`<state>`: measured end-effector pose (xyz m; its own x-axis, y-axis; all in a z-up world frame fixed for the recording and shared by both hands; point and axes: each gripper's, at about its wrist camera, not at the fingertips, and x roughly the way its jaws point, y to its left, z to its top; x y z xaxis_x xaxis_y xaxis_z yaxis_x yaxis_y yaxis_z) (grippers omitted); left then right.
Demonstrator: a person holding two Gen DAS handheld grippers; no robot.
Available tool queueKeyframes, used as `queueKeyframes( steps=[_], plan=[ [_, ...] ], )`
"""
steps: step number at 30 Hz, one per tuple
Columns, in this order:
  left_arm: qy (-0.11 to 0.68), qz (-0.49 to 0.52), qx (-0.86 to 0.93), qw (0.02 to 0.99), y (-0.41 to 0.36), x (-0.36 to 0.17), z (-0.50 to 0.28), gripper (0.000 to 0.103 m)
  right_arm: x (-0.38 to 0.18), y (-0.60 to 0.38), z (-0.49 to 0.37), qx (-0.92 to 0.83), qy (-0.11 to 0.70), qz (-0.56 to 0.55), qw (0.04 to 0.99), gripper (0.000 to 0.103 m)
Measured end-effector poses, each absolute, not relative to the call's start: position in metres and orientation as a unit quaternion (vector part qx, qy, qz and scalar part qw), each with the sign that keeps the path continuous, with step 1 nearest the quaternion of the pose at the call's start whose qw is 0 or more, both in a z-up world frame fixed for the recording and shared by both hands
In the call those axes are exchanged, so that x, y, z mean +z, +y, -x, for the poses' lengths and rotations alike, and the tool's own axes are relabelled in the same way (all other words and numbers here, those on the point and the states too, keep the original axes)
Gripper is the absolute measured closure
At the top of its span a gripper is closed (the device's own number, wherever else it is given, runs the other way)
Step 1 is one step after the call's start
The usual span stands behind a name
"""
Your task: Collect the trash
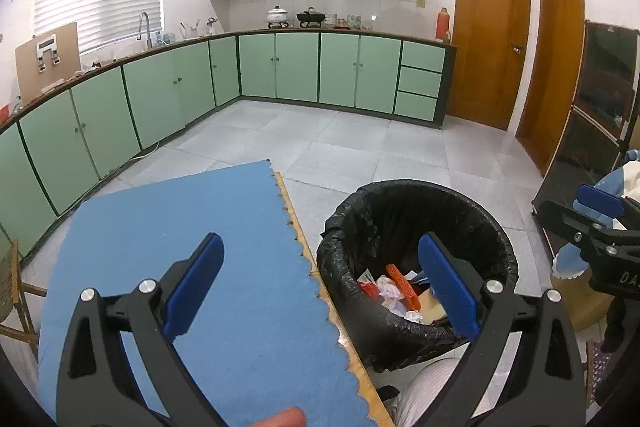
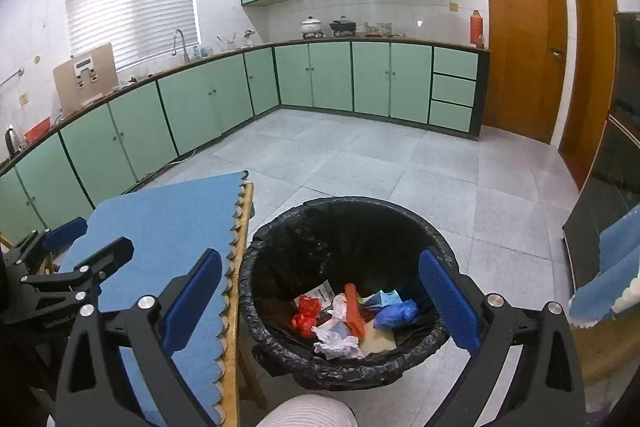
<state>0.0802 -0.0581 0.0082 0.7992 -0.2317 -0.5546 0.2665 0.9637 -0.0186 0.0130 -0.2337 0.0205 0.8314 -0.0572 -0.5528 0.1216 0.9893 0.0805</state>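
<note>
A round bin lined with a black bag (image 1: 400,189) (image 2: 352,205) stands on the floor beside a table covered by a blue mat (image 1: 180,227) (image 2: 168,223). Inside lie crumpled white paper (image 2: 336,341), a red wrapper (image 2: 306,313), an orange strip (image 2: 354,309) and a blue glove (image 2: 396,313). My left gripper (image 1: 320,243) (image 2: 92,241) hangs open and empty over the mat's scalloped edge and the bin's left rim. My right gripper (image 2: 320,257) is open and empty above the bin's mouth. In the left wrist view, only one blue finger (image 1: 598,199) of it shows at the right edge.
Green base cabinets (image 1: 296,67) run along the back and left walls. Two wooden doors (image 1: 490,39) and a dark glass cabinet (image 1: 604,99) stand on the right. A person's striped knee (image 2: 308,413) is in front of the bin. A wooden chair (image 1: 12,291) stands left of the table.
</note>
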Motion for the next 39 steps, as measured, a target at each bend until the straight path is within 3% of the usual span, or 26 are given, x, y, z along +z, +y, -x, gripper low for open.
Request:
queueKeyframes(
  steps=[39],
  plan=[
    [0.272, -0.025, -0.121, 0.954, -0.049, 0.022, -0.067, 0.008, 0.026, -0.221, -0.009, -0.035, 0.274, -0.044, 0.96, 0.006]
  ],
)
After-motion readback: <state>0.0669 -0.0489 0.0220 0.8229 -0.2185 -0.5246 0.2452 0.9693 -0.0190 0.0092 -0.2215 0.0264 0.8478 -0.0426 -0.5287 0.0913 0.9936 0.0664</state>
